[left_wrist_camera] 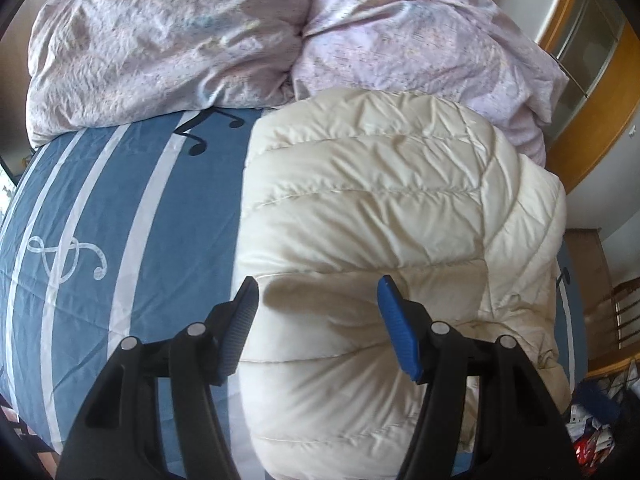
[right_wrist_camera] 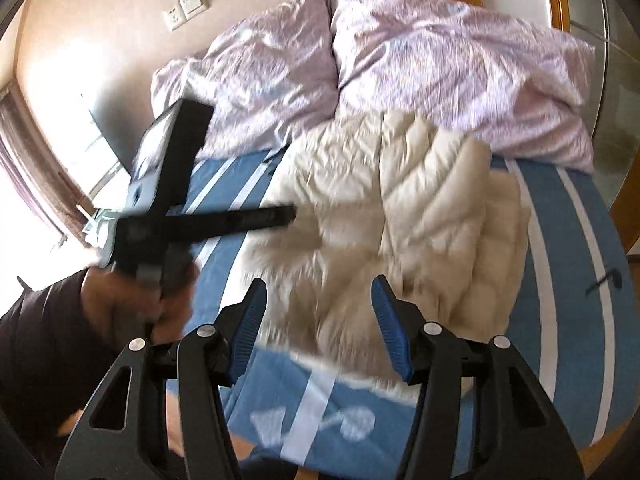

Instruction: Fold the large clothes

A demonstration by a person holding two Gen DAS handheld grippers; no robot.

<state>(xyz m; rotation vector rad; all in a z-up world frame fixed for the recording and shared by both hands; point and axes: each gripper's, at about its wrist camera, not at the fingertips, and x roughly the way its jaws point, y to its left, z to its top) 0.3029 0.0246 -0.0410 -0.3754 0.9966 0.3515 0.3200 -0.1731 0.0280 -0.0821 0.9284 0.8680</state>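
Observation:
A cream quilted down jacket [left_wrist_camera: 380, 216] lies folded into a puffy bundle on the blue striped bed sheet [left_wrist_camera: 120, 220]. My left gripper [left_wrist_camera: 316, 296] is open and empty, hovering just above the jacket's near left part. In the right wrist view the same jacket [right_wrist_camera: 400, 232] lies mid-bed, blurred by motion. My right gripper [right_wrist_camera: 318, 292] is open and empty above the jacket's near edge. The left gripper's black body [right_wrist_camera: 168, 216], held in a hand, shows at the left of that view, its tip pointing at the jacket.
A crumpled lilac duvet [left_wrist_camera: 200, 48] is piled at the head of the bed, also seen in the right wrist view [right_wrist_camera: 400, 60]. A wooden wardrobe [left_wrist_camera: 592, 60] stands at the right. Clutter lies on the floor [left_wrist_camera: 596, 424] at the lower right.

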